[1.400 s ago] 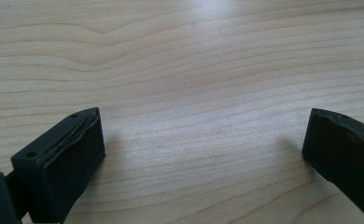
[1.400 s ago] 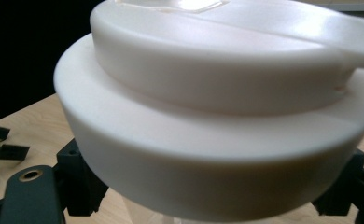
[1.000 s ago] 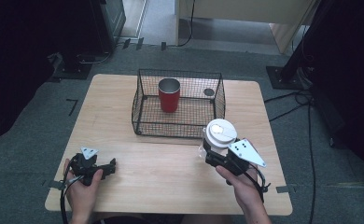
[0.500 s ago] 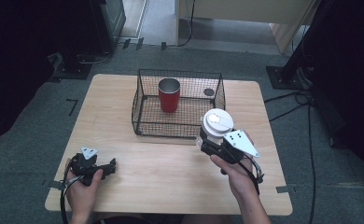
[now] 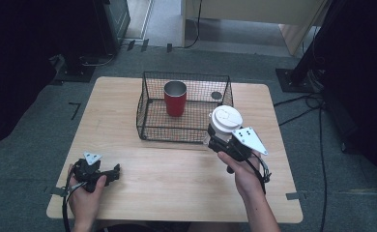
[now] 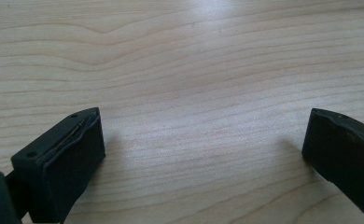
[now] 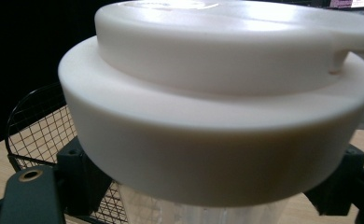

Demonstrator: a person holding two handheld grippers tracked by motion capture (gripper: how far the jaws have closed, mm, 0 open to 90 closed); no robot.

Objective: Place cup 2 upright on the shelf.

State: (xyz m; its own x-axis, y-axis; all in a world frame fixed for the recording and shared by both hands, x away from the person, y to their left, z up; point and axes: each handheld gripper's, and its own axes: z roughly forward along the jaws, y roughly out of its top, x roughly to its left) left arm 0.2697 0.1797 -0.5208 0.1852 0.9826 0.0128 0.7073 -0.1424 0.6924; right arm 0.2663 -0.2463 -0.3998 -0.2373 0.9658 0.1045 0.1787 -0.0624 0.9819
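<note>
The clear cup [image 5: 224, 126] wore a white lid [image 7: 217, 93] with a raised rim and was upright, gripped below the lid by the right claw [image 5: 215, 140], held off the counter [image 5: 177, 179] just beside the wire basket's [image 5: 148, 111] near right corner.

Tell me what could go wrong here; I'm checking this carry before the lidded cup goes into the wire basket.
The right hand-held gripper grips the clear cup just under its wide white lid, so the cup may tilt or slip. The basket rim is close ahead; the cup's bottom could catch it. Inside, the red cup could be knocked.
</note>
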